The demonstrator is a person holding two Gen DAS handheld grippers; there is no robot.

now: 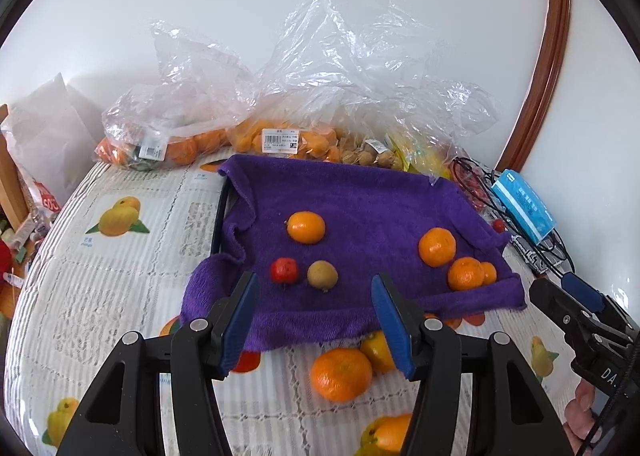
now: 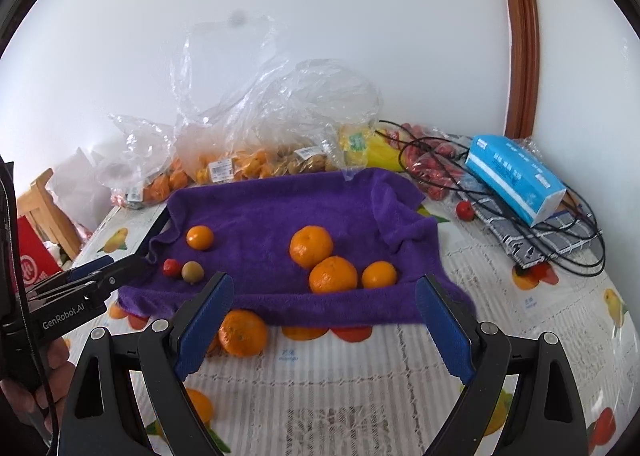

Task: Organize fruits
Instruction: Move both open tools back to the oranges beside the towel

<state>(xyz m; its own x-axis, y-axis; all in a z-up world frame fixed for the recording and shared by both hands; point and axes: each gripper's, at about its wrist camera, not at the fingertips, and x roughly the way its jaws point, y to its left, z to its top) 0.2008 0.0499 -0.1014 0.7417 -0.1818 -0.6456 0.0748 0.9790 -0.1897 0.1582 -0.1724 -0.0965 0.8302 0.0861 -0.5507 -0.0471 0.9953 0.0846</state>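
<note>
A purple towel [image 1: 360,200] [image 2: 272,208] covers a tray on the table. On it lie three oranges at the right [image 1: 437,246] [image 2: 311,247], one orange at the left [image 1: 306,227] [image 2: 200,237], a small red fruit [image 1: 284,270] [image 2: 171,267] and a brown-green fruit [image 1: 322,274] [image 2: 192,271]. One loose orange [image 1: 341,374] [image 2: 242,333] lies on the tablecloth in front of the towel. My left gripper [image 1: 316,320] is open and empty, above the towel's front edge. My right gripper [image 2: 324,320] is open and empty, to the right of the loose orange.
Clear plastic bags of oranges and small brown fruit [image 1: 280,136] [image 2: 248,160] stand behind the towel against the wall. A blue tissue pack [image 2: 516,180] [image 1: 524,206], black cables [image 2: 560,232] and a small red fruit [image 2: 465,210] lie at the right. The tablecloth [image 1: 120,256] has printed fruit.
</note>
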